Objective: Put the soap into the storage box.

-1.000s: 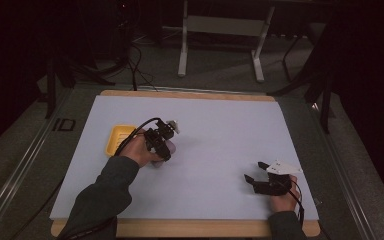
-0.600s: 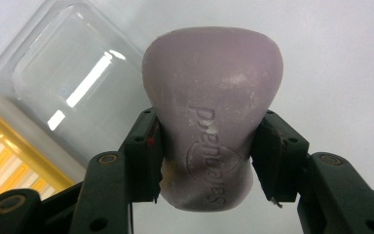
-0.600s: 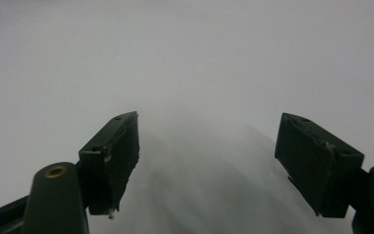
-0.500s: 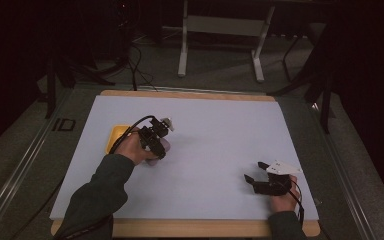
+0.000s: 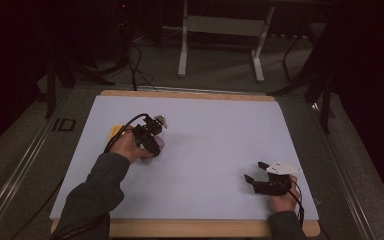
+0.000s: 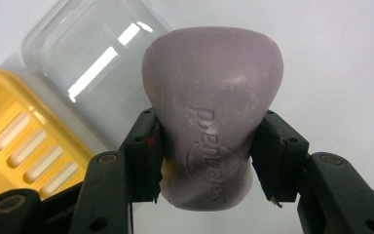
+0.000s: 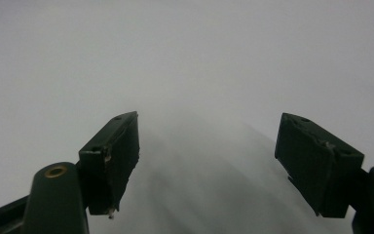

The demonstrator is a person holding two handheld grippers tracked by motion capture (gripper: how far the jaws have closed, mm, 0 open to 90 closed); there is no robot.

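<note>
left tongs shifted toward yellow tray, soap bar pointing away

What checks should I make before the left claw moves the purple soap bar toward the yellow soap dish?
1. Left claw grips the purple soap bar on both sides: ok.
2. Bar sits straight between the pads: ok.
3. Yellow soap dish is near the bar: ok.
4. Clear lid is off the dish: cannot tell.
5. Right claw is open and holds nothing: ok.
6. Right claw is far from the dish: ok.
</note>
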